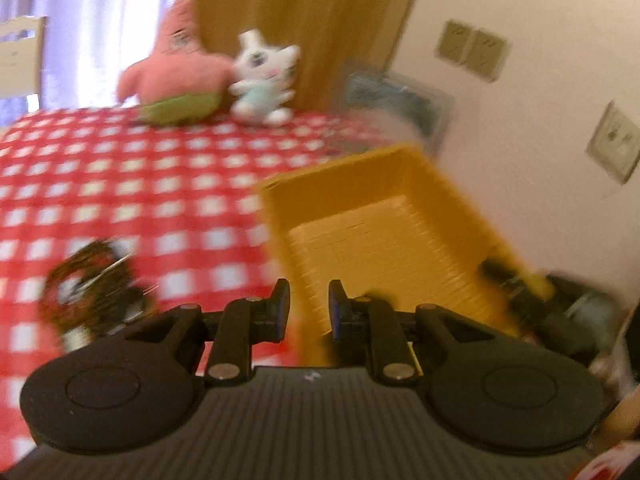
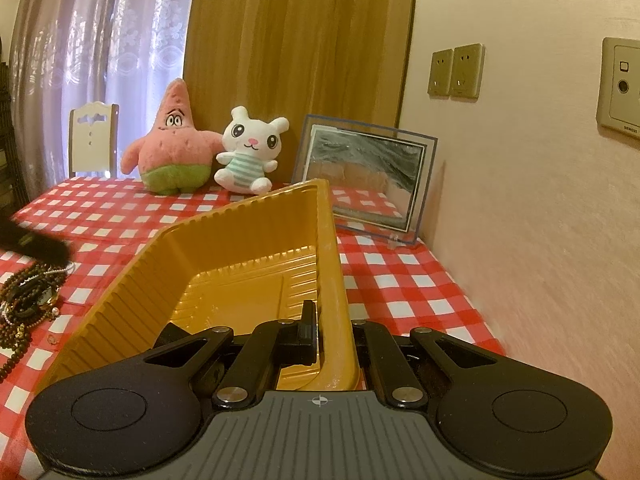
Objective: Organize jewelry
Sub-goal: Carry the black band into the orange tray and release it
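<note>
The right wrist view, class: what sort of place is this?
Probably a home dining room: a table under a red checked tablecloth, two plush toys beside a framed picture, and lace curtains.

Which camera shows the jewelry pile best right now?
The right wrist view: the jewelry pile sits sharp at the left edge beside the tray, beads distinct, though partly cropped. The left wrist view shows the pile whole but motion-blurred into a dark smear.
</note>
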`<state>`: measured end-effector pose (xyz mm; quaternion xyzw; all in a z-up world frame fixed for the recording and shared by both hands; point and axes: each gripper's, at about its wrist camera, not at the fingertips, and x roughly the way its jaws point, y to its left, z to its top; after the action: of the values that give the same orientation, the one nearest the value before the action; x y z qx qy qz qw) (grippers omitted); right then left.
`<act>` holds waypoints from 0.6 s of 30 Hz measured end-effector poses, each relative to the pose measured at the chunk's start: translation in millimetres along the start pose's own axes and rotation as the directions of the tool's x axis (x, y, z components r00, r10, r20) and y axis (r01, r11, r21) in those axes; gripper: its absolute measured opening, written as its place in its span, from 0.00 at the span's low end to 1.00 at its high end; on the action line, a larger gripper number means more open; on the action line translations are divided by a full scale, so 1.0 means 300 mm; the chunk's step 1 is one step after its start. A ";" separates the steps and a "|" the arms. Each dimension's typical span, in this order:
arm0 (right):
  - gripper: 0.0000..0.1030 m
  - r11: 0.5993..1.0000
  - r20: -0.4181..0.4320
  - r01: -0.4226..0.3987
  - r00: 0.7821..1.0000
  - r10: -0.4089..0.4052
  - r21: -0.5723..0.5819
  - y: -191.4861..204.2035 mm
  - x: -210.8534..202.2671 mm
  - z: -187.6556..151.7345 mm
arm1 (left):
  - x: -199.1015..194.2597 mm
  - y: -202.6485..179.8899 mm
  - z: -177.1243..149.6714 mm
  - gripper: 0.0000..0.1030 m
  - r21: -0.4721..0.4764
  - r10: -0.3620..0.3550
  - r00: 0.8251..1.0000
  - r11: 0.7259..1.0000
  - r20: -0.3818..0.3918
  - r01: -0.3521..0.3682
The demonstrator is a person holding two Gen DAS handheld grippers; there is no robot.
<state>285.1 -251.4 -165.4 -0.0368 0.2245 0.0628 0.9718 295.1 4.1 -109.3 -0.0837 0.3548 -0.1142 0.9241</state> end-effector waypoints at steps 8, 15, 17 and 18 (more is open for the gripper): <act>0.04 1.000 -0.001 -0.001 1.000 0.001 0.002 0.001 -0.002 -0.001 | 0.071 0.139 -0.117 0.16 0.031 0.155 0.979 0.988 -0.130 -0.152; 0.04 1.000 -0.003 0.000 1.000 0.000 0.002 0.002 -0.004 -0.003 | 0.117 0.151 -0.141 0.16 0.126 0.180 0.974 0.979 -0.139 -0.163; 0.04 1.000 -0.003 0.001 1.000 -0.001 0.002 0.003 -0.004 -0.003 | 0.124 0.150 -0.137 0.16 0.157 0.169 0.977 0.976 -0.133 -0.148; 0.04 1.000 -0.004 0.002 1.000 -0.002 0.003 0.003 -0.006 -0.004 | 0.131 0.150 -0.136 0.16 0.167 0.169 0.977 0.975 -0.132 -0.146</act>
<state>282.9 -250.9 -165.7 -0.0355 0.2263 0.0616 0.9715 302.8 33.8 -174.8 0.0261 0.4165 -0.0738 0.9058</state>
